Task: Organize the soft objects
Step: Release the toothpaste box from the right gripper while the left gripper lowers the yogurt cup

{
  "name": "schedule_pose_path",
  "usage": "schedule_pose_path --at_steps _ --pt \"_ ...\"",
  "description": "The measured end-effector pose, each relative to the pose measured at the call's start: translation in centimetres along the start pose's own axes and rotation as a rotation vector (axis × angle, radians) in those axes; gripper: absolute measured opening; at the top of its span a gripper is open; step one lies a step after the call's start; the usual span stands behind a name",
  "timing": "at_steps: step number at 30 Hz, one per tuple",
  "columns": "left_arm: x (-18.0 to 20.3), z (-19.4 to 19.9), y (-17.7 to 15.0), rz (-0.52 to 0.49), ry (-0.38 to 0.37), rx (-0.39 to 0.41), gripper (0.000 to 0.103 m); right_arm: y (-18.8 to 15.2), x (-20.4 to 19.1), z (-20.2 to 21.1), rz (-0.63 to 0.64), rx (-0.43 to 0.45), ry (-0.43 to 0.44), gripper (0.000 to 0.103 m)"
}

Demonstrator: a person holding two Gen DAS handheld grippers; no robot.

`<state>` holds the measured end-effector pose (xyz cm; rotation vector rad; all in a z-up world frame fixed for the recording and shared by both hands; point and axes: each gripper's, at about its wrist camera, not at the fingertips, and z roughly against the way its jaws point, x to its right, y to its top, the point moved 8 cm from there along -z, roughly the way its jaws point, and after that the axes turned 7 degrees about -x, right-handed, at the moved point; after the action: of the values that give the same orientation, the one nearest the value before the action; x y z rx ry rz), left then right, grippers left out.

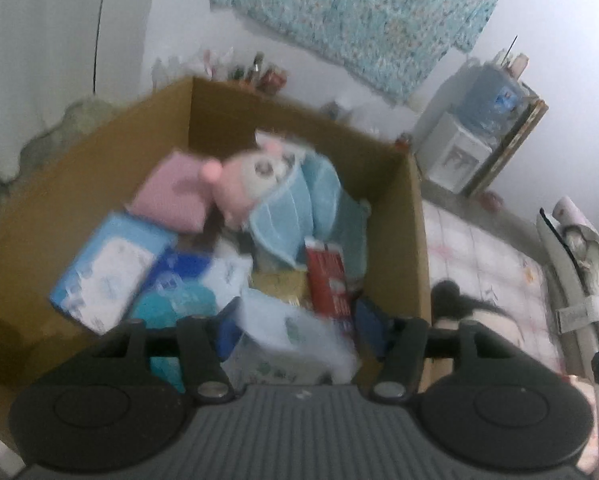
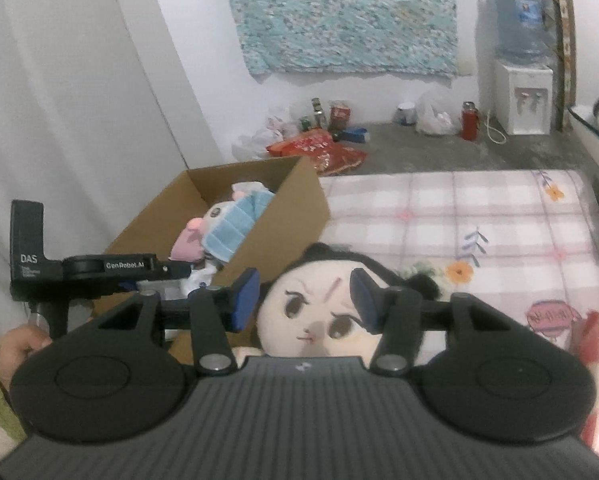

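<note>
Looking down from the left wrist, the left gripper (image 1: 299,332) hangs over a brown cardboard box (image 1: 413,232); its blue pads (image 1: 369,330) stand apart, and a white tissue pack (image 1: 291,332) shows between them, but the blur hides whether they touch it; inside the box lie a pink pillow (image 1: 171,192), a pink and white plush toy (image 1: 255,176) wrapped in a blue cloth (image 1: 295,208), more tissue packs (image 1: 103,272) and a red packet (image 1: 327,280).

From the right wrist, the right gripper (image 2: 305,300) is spread around a doll's head (image 2: 319,312) with black hair; the doll lies on a checked bed sheet (image 2: 479,216), just beside the box (image 2: 291,208); I cannot tell if the pads (image 2: 245,300) press on it; a hand (image 2: 17,350) holds the left gripper (image 2: 79,270) by the box.
</note>
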<state>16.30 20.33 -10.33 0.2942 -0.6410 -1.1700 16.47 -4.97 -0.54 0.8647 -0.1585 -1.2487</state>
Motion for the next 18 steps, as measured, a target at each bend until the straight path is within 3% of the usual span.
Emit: schedule_pose_path --at_steps 2,5,16,18 --pt "0.1 -0.5 -0.7 0.019 -0.039 -0.035 0.064 -0.4 0.7 0.2 -0.01 0.001 -0.004 0.052" --pt "-0.1 -0.6 -1.3 0.034 -0.038 -0.047 0.064 -0.7 1.3 0.2 -0.022 0.003 -0.01 0.052" --pt "-0.3 1.2 -1.4 0.053 -0.05 -0.031 0.064 -1.0 1.4 2.1 -0.04 0.023 -0.001 0.053" --pt "-0.4 2.0 -1.3 0.053 -0.05 -0.015 0.07 -0.9 0.6 2.3 -0.018 0.012 0.027 0.053"
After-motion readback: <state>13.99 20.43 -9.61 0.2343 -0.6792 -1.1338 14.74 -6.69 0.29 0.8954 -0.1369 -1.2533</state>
